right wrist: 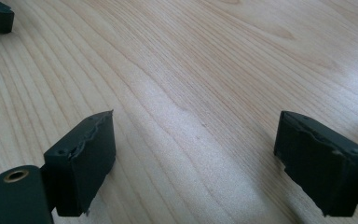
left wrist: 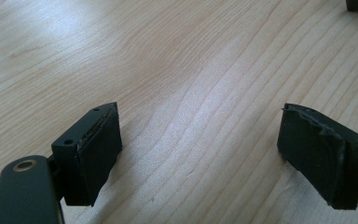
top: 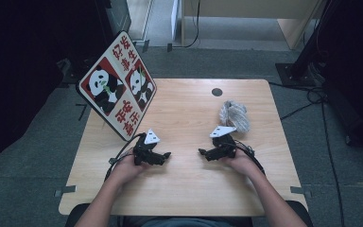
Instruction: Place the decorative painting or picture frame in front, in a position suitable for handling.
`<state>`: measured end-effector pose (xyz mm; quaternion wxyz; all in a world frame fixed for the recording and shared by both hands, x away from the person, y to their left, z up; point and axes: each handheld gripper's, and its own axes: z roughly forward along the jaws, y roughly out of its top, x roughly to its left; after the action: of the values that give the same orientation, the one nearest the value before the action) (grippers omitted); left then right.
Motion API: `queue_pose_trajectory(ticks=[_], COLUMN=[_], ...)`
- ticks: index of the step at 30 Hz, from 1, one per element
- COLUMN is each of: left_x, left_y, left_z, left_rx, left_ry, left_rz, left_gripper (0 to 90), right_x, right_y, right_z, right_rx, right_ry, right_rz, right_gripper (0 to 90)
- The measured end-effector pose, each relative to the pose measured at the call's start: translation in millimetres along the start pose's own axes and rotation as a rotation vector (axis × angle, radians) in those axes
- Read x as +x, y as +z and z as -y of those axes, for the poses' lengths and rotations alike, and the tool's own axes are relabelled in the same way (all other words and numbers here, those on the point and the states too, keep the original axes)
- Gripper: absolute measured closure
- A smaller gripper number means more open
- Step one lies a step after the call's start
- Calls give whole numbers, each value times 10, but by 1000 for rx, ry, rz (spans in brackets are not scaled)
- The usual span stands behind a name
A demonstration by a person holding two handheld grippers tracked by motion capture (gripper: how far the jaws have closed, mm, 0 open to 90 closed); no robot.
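Two claws resting low over the middle of the wooden bench point(top: 184, 118), toward its near edge, each gripped by a hand entering from that edge. Left claw point(top: 165, 155) pointing right, toward the bench's centre; right claw point(top: 202, 152) pointing left, facing it. Tips near each other yet apart, bare wood between.

Left claw point(left wrist: 200, 154) spread wide in its own gripper view: black pads far apart, nothing between but pale wood grain. A dark tip of the other claw peeking in at the top right corner of that view. Right claw point(right wrist: 193, 156) likewise wide, pads well apart, gripping nothing, bare bench beneath. A dark tip of the opposite claw at the top left corner there.

Left hand point(top: 127, 168) wrapped round the back of its tool, right hand point(top: 240, 161) round the other. Pale three-cornered plate atop each, black cable trailing off behind toward the near edge.

A bundle of pale rope point(top: 234, 115) lying on the right half of the bench, just beyond the right claw, close to its plate, untouched by either claw.

A panda sign point(top: 117, 85), red and white with two panda pictures, standing tilted at the left edge near the far left corner, partly overhanging. A small dark round hole point(top: 217, 91) close to the far edge, beyond the rope.
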<state>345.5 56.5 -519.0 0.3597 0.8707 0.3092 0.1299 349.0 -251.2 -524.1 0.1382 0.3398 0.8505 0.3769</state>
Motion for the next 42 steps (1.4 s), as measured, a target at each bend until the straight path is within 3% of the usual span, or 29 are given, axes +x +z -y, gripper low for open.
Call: queue_pose_trajectory(ticks=[42], left_x=[-52], left_y=[-3], left_z=[4], left_rx=[0], left_ry=[-35], left_rz=[-37], left_gripper=[129], right_x=[0], right_y=[0], right_z=[0], right_rx=[0], right_ry=[0], right_rz=[0], right_gripper=[128])
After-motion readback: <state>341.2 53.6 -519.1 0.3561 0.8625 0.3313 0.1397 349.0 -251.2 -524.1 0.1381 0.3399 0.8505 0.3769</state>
